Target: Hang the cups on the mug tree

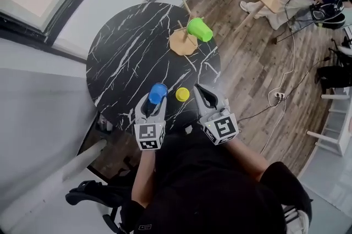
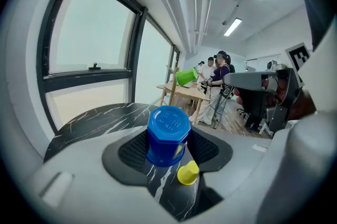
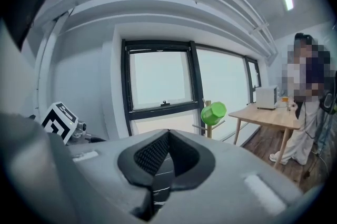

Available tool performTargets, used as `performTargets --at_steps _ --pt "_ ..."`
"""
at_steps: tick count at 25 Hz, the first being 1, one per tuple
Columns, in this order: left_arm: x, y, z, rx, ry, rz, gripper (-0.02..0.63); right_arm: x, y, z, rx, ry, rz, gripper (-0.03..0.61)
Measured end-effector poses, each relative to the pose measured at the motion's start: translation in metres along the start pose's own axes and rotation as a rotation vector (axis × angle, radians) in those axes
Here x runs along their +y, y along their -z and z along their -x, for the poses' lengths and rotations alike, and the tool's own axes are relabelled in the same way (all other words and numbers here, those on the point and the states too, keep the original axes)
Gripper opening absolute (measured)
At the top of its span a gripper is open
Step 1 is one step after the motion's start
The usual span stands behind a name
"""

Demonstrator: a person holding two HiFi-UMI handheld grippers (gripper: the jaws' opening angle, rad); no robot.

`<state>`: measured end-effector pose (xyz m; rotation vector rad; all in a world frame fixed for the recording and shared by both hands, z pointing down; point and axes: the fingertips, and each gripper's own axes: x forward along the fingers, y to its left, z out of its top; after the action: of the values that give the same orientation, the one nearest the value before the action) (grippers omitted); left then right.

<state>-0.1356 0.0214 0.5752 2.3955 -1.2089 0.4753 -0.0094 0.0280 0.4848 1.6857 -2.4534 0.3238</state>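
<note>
The blue faceted plastic cup (image 2: 167,136) sat inverted, base up and long axis near upright, clamped between the wide-set jaws of the left gripper (image 1: 155,102), which slanted gently downward. Beside it, the right gripper (image 1: 204,96) was closed and empty. Beyond both, a green plastic cup (image 1: 199,29) hung on the wooden mug tree (image 1: 181,43).

Open tabletop (image 1: 137,54) between yellow cup (image 1: 182,94) and mug tree (image 1: 180,43)

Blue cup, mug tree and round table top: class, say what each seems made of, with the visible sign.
Blue cup: likely plastic, smooth, slightly glossy; one even bright colour, moulded facets. Mug tree: wood, pale tan, matt, seemingly unpainted. Table top: black with white veins; marble or a marble-look surface, I cannot tell which.
</note>
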Motion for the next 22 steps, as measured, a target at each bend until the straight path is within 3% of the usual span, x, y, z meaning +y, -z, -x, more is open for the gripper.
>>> performTargets --at_steps 13,22 --pt "-0.028 -0.055 -0.01 -0.085 0.037 0.049 0.229 -0.034 -0.028 0.007 -0.06 0.012 -0.004 -0.005" --pt "-0.024 -0.084 -0.036 -0.133 0.053 0.108 0.229 -0.058 -0.042 0.008 -0.09 0.031 -0.016 -0.005"
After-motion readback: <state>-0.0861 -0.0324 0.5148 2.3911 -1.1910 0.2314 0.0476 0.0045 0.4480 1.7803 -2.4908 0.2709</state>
